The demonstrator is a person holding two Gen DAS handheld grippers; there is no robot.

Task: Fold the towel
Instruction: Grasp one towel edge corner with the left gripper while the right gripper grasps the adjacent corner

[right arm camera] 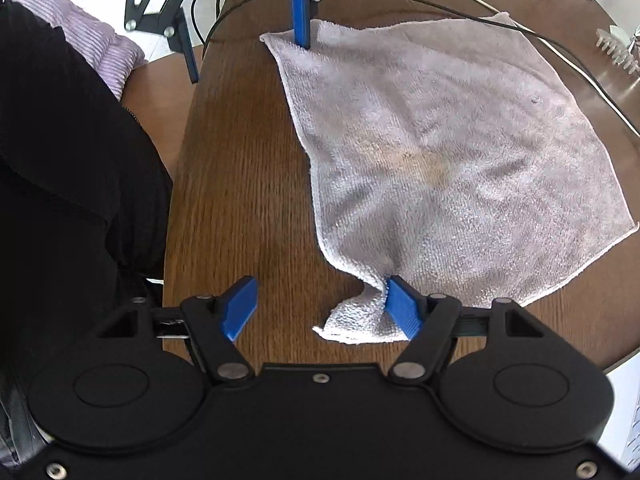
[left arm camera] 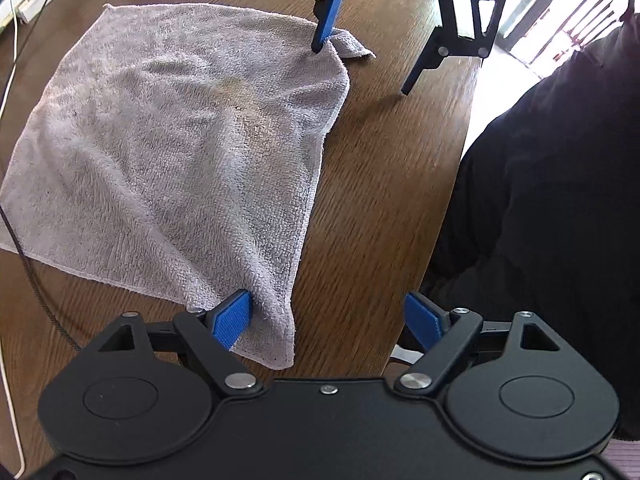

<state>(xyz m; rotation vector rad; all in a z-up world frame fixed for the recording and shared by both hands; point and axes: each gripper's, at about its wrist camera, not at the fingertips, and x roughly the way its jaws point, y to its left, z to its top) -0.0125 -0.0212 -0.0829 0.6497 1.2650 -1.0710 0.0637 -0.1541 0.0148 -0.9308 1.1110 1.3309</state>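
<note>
Towel (left arm camera: 172, 140): spread in a single layer on the desk (left arm camera: 380, 184), somewhat rumpled; no fold is seen yet, so the whole task is judged still to be done.
Desk edge: the towel's near side lies a little in from the rounded rim, beside the person's dark clothing (left arm camera: 540, 220).
Open room: bare wood is seen along the near strip; cables (right arm camera: 560, 46) cross the towel's far part and could be caught by a fold.
Left tool (left arm camera: 328, 320): held wide open, one pad touching a near corner, nothing gripped.
Right tool (right arm camera: 320, 304): likewise wide open, one pad against the other, curled near corner; nothing is gripped.
</note>
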